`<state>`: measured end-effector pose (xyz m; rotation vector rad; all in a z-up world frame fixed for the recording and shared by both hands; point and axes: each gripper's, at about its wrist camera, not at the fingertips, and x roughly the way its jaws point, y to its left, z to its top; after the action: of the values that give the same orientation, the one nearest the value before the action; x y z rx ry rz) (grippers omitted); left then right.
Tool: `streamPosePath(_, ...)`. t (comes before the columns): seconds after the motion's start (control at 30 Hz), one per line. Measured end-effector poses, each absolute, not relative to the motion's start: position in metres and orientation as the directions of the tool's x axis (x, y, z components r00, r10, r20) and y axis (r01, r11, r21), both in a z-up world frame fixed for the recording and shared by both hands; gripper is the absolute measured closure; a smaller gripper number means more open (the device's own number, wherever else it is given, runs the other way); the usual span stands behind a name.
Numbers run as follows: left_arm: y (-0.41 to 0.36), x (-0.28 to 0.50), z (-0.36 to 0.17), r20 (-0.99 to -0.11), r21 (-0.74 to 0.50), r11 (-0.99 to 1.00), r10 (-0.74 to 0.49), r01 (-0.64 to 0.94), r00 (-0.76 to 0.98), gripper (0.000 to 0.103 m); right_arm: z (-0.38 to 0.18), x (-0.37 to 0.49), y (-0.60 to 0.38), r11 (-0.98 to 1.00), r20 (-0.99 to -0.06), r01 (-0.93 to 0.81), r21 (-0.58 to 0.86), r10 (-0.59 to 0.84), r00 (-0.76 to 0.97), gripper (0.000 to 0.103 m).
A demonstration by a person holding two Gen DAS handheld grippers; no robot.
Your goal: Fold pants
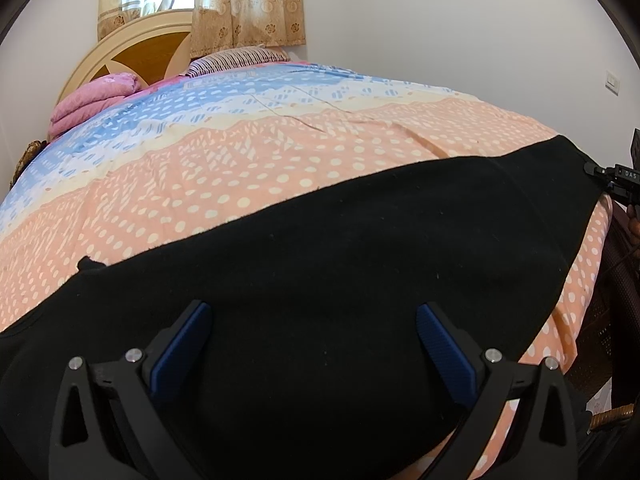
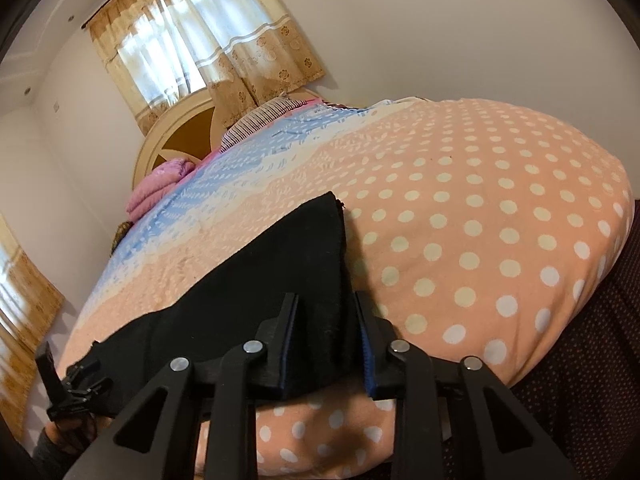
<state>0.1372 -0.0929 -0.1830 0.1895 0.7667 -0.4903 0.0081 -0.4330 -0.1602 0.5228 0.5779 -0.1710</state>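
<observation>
The black pants (image 1: 320, 260) lay flat across the bed (image 1: 280, 168), soft and limp, likely best taken at corners, with the left gripper (image 1: 314, 336) spread wide over them and the right gripper (image 2: 326, 320) part-open astride one end.

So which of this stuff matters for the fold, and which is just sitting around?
For the job:
black pants
left tool, open above them
right tool, partly closed around the pants' end

Just lying about:
pink folded blanket
striped pillow
curtains
</observation>
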Motion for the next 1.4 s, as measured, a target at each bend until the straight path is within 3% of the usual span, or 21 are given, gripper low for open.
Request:
streamPosePath(0.9,-0.086,0.132,-0.178,-0.695,-0.033,0.882,-0.358,0.470,0.623,0.000,-0.149,0.008,-0.423,0.876,-0.538,0.297,0.381,-0.051,0.842,0.091)
streamPosePath(1.4,-0.033,0.126,-0.163,-0.644,-0.160,0.920,-0.373,0.359,0.668,0.000,-0.085,0.024,-0.325,0.969,-0.442,0.093,0.229,0.019,0.897,0.091)
